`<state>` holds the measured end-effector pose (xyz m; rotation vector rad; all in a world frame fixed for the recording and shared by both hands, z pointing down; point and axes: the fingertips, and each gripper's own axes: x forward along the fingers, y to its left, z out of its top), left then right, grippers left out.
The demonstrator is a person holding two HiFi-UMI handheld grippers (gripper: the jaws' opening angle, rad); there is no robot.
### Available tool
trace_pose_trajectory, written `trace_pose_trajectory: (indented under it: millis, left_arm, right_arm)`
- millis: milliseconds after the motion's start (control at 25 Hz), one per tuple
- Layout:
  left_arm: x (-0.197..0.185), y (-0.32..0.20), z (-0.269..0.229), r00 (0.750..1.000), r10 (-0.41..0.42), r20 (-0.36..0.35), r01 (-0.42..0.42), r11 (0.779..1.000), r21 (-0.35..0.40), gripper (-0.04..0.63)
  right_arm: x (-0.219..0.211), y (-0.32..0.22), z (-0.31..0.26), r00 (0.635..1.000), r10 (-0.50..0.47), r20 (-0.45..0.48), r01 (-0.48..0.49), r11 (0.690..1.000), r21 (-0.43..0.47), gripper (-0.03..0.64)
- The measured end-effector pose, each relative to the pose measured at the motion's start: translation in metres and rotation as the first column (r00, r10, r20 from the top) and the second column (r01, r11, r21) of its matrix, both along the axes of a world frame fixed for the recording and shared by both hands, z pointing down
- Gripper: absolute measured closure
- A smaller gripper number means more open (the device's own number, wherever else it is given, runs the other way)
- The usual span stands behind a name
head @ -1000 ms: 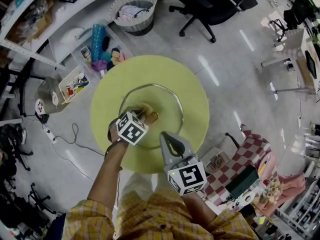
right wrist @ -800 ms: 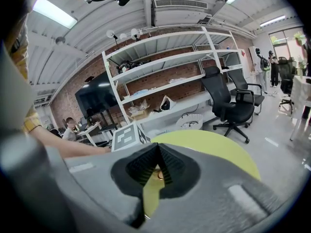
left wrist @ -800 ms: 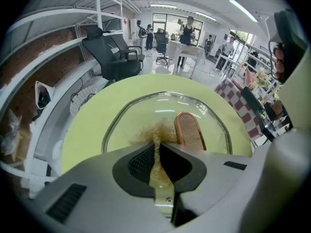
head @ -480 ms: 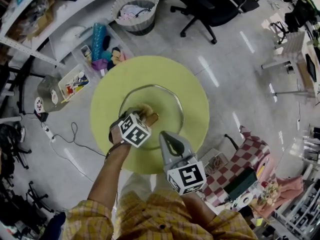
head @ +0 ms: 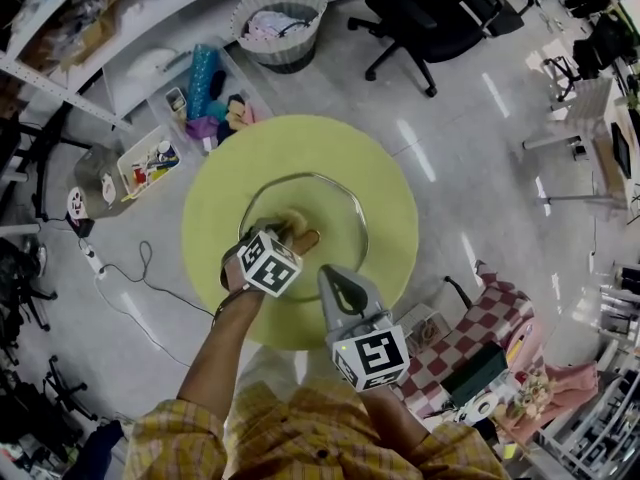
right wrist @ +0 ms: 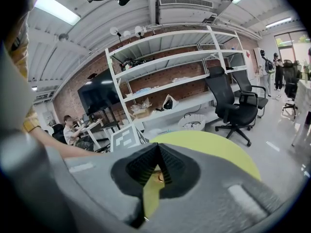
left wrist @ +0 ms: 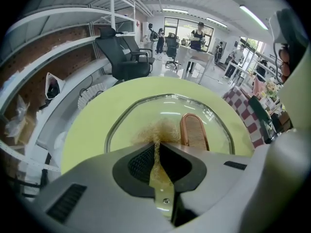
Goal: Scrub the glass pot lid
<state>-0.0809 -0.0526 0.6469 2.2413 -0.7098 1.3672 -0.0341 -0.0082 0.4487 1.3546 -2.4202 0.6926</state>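
Glass pot lid [head: 338, 218] lies at the middle of the yellow-green tabletop [head: 300, 143]. Left gripper [head: 290, 226] pinches a tan scrubber [left wrist: 158, 130] onto it beside its handle [left wrist: 193, 130]; right gripper [right wrist: 156, 154], clenched empty, hangs over the near edge.

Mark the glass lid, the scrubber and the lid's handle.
glass lid [left wrist: 146, 111], left gripper view, bare glass.
scrubber [left wrist: 158, 130], left gripper view, fuzzy tuft.
handle [left wrist: 194, 132], left gripper view, its top.

The glass lid [head: 328, 208] is lying on the round table [head: 215, 203], near its middle. Your left gripper [head: 288, 232] is holding the scrubber [left wrist: 160, 130] on the lid, just left of its handle [left wrist: 194, 131]. Your right gripper [head: 331, 274] is hanging to its right, over the table's near edge. A basket [head: 280, 23] and a chair [head: 420, 13] are standing behind the table.
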Motion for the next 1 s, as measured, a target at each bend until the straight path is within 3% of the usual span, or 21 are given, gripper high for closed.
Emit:
trace_pose_trajectory:
  millis: [360, 1000]
  left_arm:
    - [-0.010, -0.005, 0.000, 0.998, -0.061, -0.022, 0.060, 0.998, -0.008, 0.557]
    - [-0.053, -0.015, 0.006, 0.986, -0.164, -0.001, 0.164, 0.986, -0.005, 0.557]
  right_arm:
    - [-0.006, -0.001, 0.002, 1.000, -0.004, -0.006, 0.004, 1.000, -0.004, 0.618]
    - [-0.020, -0.004, 0.004, 1.000, -0.028, -0.011, 0.028, 1.000, -0.007, 0.620]
